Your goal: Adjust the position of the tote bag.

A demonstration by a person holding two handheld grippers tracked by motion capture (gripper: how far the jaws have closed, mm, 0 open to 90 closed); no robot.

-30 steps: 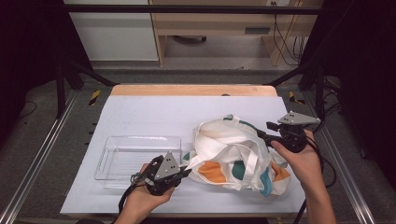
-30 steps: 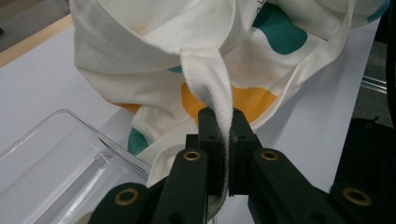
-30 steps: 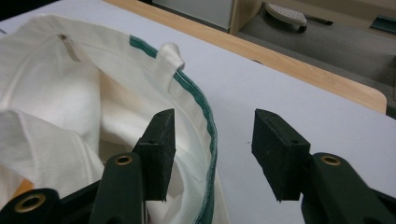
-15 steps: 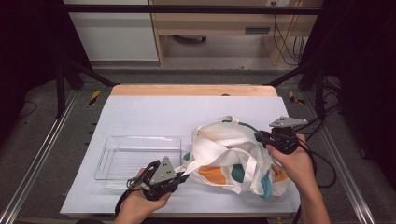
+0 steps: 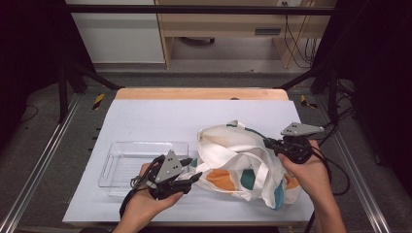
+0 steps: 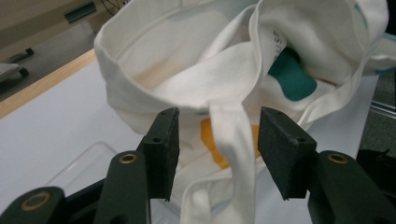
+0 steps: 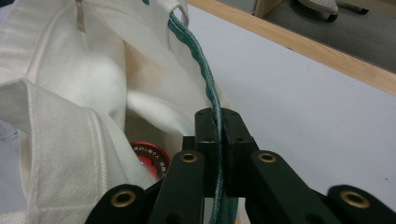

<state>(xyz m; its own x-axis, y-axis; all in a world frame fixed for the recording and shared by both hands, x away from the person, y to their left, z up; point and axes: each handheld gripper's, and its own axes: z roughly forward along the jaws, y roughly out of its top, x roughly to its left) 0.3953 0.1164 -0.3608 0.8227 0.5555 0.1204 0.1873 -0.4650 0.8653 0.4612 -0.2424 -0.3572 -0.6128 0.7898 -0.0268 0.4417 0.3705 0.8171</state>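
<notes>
Your white canvas tote bag (image 5: 243,160) lies slumped on the right half of the white table (image 5: 160,116), beside the clear plastic tray (image 5: 121,158); it is soft and floppy, probably light, so it should sag wherever you let go. Your right gripper (image 7: 219,140) is clamped tight on the green-edged rim (image 7: 203,79), a sound hold since the binding is thick. Your left gripper (image 6: 215,149) stands wide apart, empty, with a white handle strap (image 6: 233,154) hanging between its jaws, so close there or on the near rim.
</notes>
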